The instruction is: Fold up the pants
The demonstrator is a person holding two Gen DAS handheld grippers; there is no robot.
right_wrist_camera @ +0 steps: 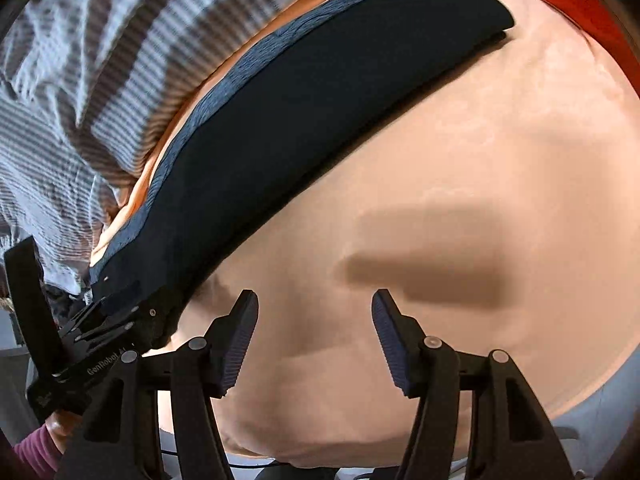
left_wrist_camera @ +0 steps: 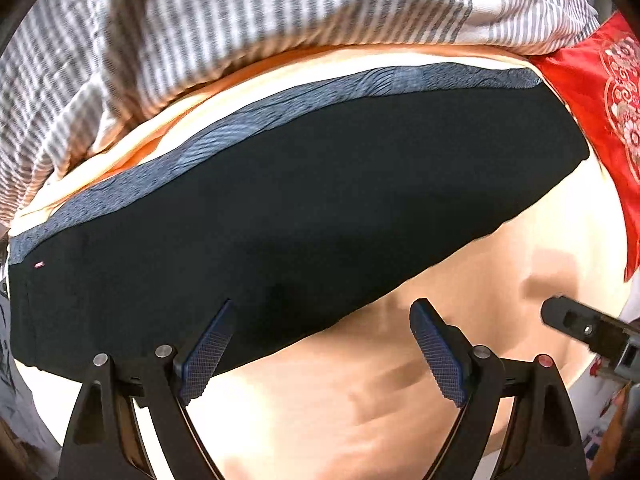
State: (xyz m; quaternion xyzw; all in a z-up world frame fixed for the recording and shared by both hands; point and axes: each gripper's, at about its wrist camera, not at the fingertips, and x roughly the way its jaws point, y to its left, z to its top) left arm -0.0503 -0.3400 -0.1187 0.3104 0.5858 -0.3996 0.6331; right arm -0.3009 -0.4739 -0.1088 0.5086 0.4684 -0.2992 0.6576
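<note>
Both claws, left point(left_wrist_camera: 320, 344) and right point(right_wrist_camera: 314, 336), hang open and empty, seemingly just above folded pants point(left_wrist_camera: 280, 208).

Bare peach sheet point(right_wrist_camera: 460, 160) lies open; striped bedding point(left_wrist_camera: 200, 20) seemingly crowds far side.

Left gripper point(left_wrist_camera: 320, 344) and right gripper point(right_wrist_camera: 314, 334) — fingers apart, empty.
</note>
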